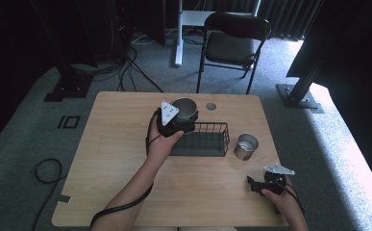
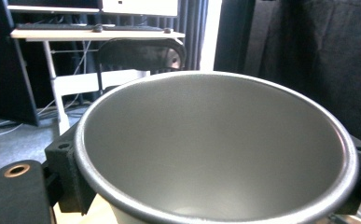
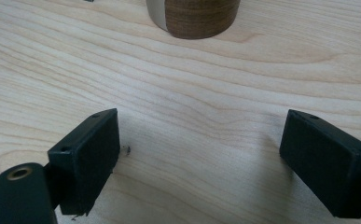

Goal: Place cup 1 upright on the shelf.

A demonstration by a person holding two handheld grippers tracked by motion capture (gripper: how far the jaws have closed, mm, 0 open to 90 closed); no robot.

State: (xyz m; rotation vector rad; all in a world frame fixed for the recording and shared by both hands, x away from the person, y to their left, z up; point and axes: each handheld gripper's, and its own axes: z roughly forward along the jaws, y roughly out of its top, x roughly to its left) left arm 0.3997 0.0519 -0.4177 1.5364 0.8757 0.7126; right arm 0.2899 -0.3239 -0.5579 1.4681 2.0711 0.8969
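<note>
A person's left hand holds my left gripper (image 1: 179, 120) shut on a steel cup (image 1: 185, 109), lifted over the left end of a black wire basket (image 1: 207, 143). In the left gripper view the cup's open mouth (image 2: 215, 140) sits close up between the black pads (image 2: 68, 172), and its inside looks empty. A second steel cup (image 1: 246, 146) stands on the table to the right of the basket. My right gripper (image 1: 254, 184) rests low near the front right corner, open, nothing between its pads (image 3: 89, 158). The second cup's base (image 3: 194, 16) lies ahead of it.
The wooden table (image 1: 126, 159) has a round grommet hole (image 1: 211, 106) near its far edge. A black folding chair (image 1: 231, 45) stands beyond the table. Cables trail from both grippers toward the front edge.
</note>
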